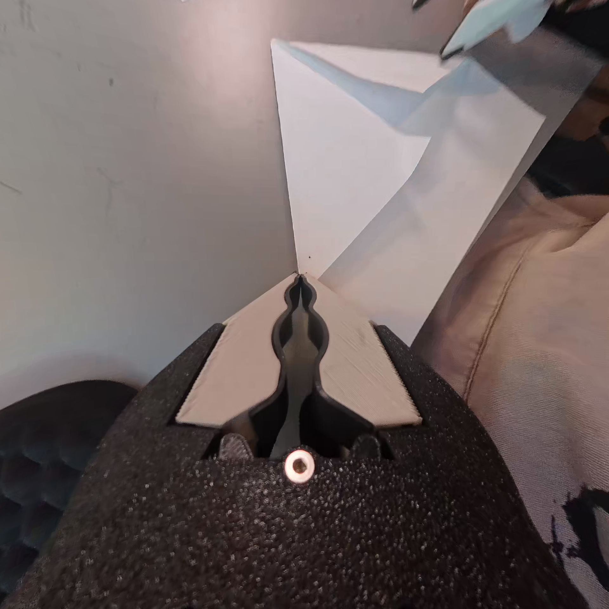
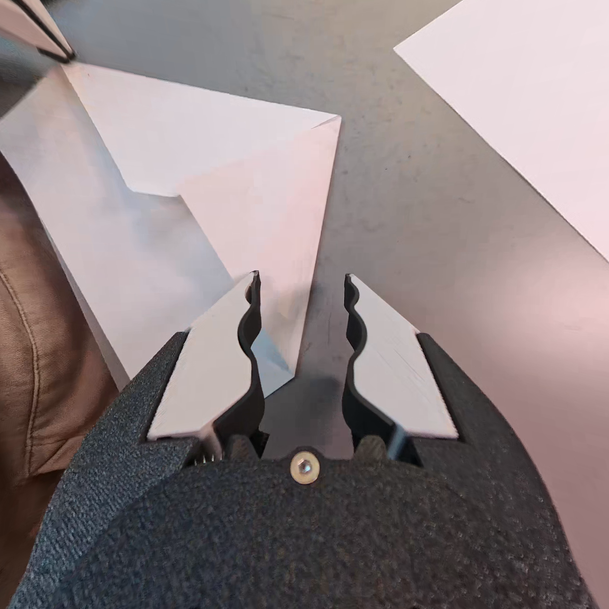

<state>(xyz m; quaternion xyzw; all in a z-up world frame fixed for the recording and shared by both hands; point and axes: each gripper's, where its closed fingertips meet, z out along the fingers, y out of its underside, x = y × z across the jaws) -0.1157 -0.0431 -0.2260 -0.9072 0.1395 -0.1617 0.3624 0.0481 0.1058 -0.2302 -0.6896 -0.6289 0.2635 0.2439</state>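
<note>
One folded white paper lies flat on the grey surface, with its corners turned in so it comes to a point. In the left wrist view that point sits right at the tips of the left gripper, and the paper spreads out ahead of the fingers and off to their right. The left fingers are pressed together with no gap at the tips; if they pinch the paper's tip or only touch it is too small to tell. In the right wrist view the same folded paper lies ahead and to the left of the right gripper. Its two fingers are wide apart with nothing between them; the left one hangs over the paper's near edge and the right one over bare surface. Only this view shows a second sheet, a flat white sheet, far off to the right of the fingers and cut off by the picture's edge. Each view shows the other gripper as a blurry bit in a top corner. Tan cloth from a person's clothing fills the side next to the paper in both views. A dark shape at the bottom left of the left wrist view is hard to make out.
</note>
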